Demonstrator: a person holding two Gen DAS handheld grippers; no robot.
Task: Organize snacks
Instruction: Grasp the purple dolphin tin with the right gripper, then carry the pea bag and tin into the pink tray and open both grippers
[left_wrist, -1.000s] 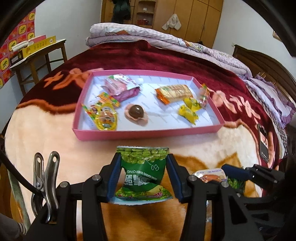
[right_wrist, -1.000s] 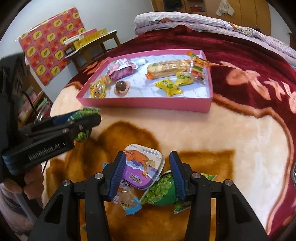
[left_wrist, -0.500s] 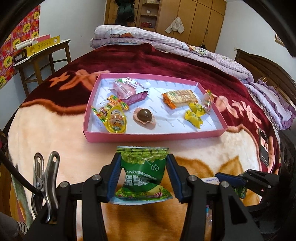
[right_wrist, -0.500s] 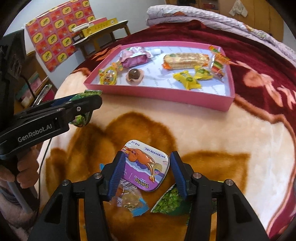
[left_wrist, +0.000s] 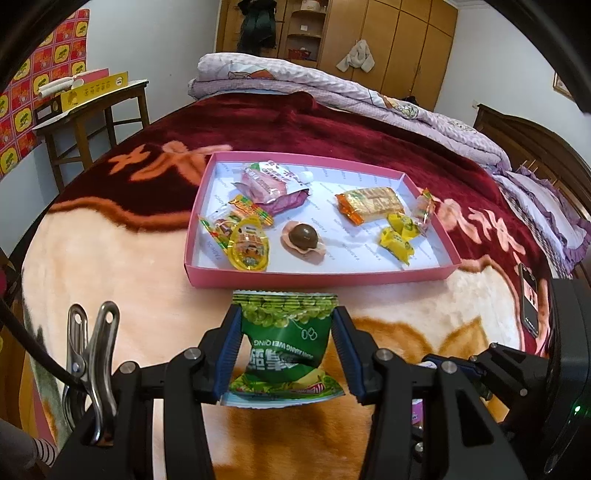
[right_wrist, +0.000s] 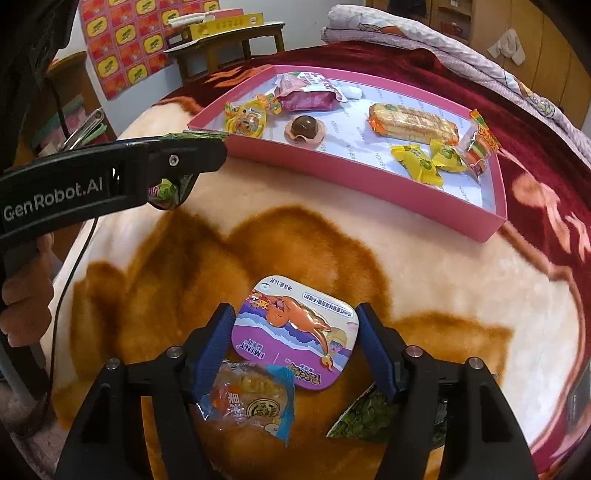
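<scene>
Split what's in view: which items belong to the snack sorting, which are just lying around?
Job:
- pink tray with snacks already in it
- green pea packet in the left tongs
- purple mint tin between the opening right tongs
- clear-wrapped cake
- second green packet

Lying about:
- phone
- metal clip
- wooden table

Even indoor light, soft shadows, sharp centre, fisheye bending, dark vignetted corners

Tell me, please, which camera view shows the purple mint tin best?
The right wrist view: the purple mint tin lies face up on the blanket between the opening pads of the right gripper, its whole lid showing. In the left wrist view only a purple sliver peeks past the left gripper's finger.
</scene>
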